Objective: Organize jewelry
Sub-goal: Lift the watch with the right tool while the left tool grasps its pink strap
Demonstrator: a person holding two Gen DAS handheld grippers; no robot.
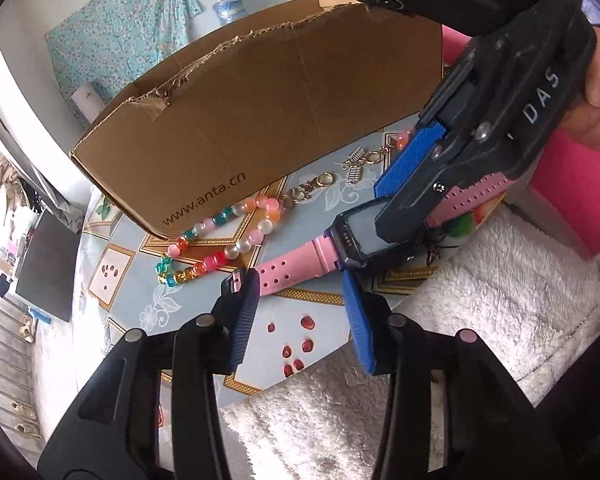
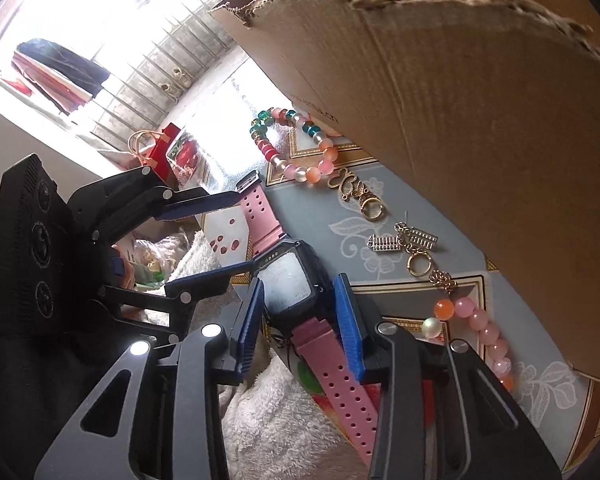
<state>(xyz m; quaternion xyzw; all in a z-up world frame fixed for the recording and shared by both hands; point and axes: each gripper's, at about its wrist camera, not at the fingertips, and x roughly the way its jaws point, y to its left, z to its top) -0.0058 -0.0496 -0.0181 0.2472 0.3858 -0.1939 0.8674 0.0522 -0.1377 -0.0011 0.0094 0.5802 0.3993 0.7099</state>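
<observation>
Around the pink watch (image 2: 292, 280), both claws wide apart: right claw (image 2: 300, 320) astride its case, left claw (image 1: 300, 312) astride its strap.

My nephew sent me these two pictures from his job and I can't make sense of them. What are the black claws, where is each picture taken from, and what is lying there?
No robot is here: a person holds a hand tool with two fingers in each hand. Each tool has a camera looking along its fingers, so one picture comes from the left tool and one from the right.

In the left view, the left gripper is open, near one strap of a pink watch. In the right view, the right gripper straddles the watch where body meets strap; whether it grips is unclear.

On the patterned table also lie a beaded chain with gold clasps, small silver charms and a cardboard box. A white towel lies at the table's edge.
</observation>
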